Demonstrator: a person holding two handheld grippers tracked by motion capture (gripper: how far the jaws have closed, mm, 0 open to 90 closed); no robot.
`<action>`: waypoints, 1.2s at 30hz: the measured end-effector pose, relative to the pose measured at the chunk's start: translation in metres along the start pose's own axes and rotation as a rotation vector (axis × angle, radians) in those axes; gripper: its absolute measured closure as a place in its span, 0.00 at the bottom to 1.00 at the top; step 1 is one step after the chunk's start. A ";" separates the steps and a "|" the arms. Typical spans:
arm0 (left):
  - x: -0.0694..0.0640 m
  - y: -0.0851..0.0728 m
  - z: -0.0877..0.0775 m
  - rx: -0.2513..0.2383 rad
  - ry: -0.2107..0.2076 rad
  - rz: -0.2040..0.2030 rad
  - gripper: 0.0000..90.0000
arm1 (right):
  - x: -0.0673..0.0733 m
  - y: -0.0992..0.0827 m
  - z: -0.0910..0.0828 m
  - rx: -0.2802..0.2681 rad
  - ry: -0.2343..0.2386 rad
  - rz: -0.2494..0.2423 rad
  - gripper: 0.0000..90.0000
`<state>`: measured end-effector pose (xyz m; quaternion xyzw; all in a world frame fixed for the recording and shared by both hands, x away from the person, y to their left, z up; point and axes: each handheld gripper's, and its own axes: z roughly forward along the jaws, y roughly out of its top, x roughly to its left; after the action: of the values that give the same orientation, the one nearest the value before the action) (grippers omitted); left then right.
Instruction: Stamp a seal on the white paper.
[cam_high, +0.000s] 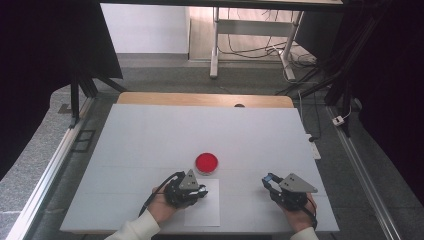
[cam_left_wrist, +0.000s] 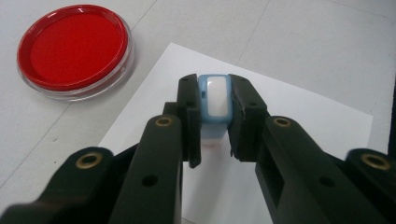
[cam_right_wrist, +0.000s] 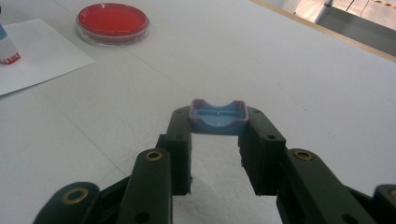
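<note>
White table (cam_high: 150, 135) w/ red ink pad (cam_high: 206, 162) & paper sheet (cam_high: 206, 212) on it.

Red ink pad (cam_left_wrist: 74, 49) in a clear round case; white sheet of paper (cam_left_wrist: 289, 116) on a white table (cam_high: 150, 135). Light-blue stamp (cam_left_wrist: 215, 100) with a white top, light-blue cap (cam_right_wrist: 218, 116), both between black jaws.

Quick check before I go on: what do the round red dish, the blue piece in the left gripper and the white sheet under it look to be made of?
Red dish: likely clear glossy plastic, given its see-through rim with highlights; the red fill looks matte, perhaps an ink pad.
Blue piece: seemingly smooth moulded plastic, pale blue with a white face that has a soft sheen.
White sheet: probably paper; it lies thin, flat and matte, with crisp edges.
</note>
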<state>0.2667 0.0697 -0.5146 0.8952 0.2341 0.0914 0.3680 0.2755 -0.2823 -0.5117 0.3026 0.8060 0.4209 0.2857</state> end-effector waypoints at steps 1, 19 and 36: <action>0.001 0.001 0.000 0.008 -0.002 0.002 0.84 | 0.000 0.000 0.000 0.006 -0.002 -0.004 0.72; 0.000 0.006 0.000 0.043 0.000 0.002 0.84 | 0.000 0.000 0.000 0.006 -0.001 -0.005 0.72; 0.014 0.014 -0.037 -0.151 -0.024 -0.101 0.84 | -0.002 0.001 -0.002 -0.004 -0.005 -0.004 0.72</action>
<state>0.2710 0.0907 -0.4785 0.8530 0.2670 0.0795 0.4413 0.2756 -0.2845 -0.5097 0.3016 0.8050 0.4212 0.2890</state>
